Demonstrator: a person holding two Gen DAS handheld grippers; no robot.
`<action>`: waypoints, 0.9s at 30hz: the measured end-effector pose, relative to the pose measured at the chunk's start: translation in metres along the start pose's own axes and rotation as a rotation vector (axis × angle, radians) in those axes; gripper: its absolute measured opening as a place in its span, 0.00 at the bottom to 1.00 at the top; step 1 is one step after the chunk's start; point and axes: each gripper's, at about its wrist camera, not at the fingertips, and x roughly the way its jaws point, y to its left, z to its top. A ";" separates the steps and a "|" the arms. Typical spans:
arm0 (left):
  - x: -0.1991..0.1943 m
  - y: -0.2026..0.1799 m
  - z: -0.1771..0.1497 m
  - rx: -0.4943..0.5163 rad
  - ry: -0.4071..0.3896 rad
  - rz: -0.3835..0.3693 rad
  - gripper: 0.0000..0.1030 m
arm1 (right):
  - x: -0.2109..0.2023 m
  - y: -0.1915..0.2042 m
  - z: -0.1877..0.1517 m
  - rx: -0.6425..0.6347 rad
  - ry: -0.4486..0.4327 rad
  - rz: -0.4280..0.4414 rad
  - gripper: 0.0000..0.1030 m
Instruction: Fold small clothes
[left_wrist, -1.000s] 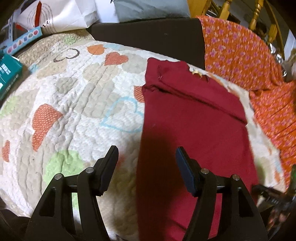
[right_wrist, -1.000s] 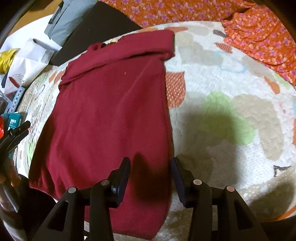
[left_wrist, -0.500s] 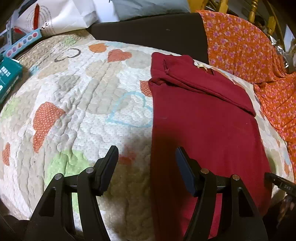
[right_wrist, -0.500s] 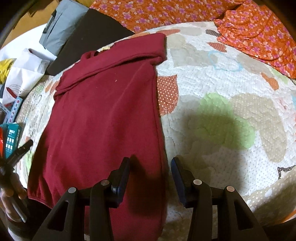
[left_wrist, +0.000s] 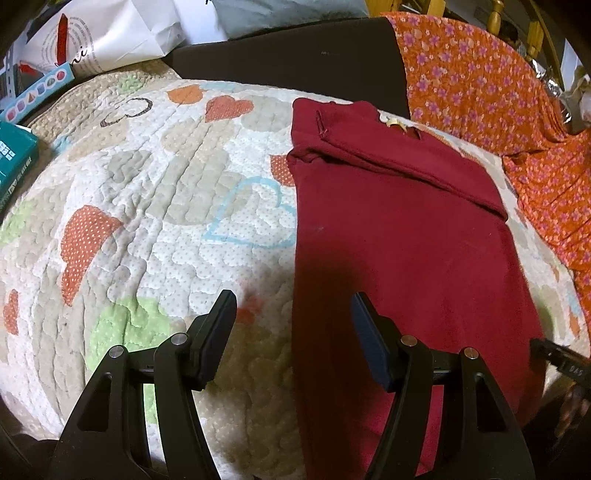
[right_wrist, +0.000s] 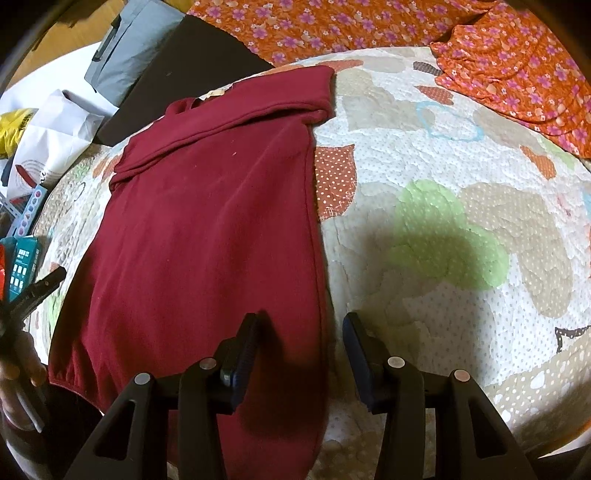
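Note:
A dark red garment (left_wrist: 399, 258) lies flat on the heart-patterned quilt (left_wrist: 147, 206), with its sleeves folded across the top. My left gripper (left_wrist: 293, 321) hovers open over the garment's left edge near the hem, with nothing pinched. In the right wrist view the same garment (right_wrist: 207, 229) fills the left middle. My right gripper (right_wrist: 301, 339) stands open astride its right edge near the hem. Each view catches the other gripper at its border: the right one (left_wrist: 557, 360), and the left one (right_wrist: 33, 295) with a hand on it.
Orange floral cloth (left_wrist: 480, 85) lies at the back right, with another piece (right_wrist: 517, 70) on the quilt's far right. A black pad (left_wrist: 295, 62), a white bag (left_wrist: 110, 33), a grey cushion (right_wrist: 129, 48) and a teal box (left_wrist: 14, 158) border the quilt.
The left wrist view has shifted slightly, so the garment's left edge sits a little further right. The garment lies as before and both jaw gaps are unchanged.

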 end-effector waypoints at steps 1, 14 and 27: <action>0.000 0.000 -0.001 0.003 0.002 0.006 0.62 | 0.000 0.000 0.000 0.001 0.001 0.000 0.44; -0.003 0.006 -0.021 -0.145 0.130 -0.162 0.62 | -0.016 -0.010 -0.005 0.021 0.010 0.040 0.44; -0.006 -0.002 -0.049 -0.141 0.171 -0.111 0.62 | -0.010 -0.018 -0.017 0.049 0.094 0.138 0.44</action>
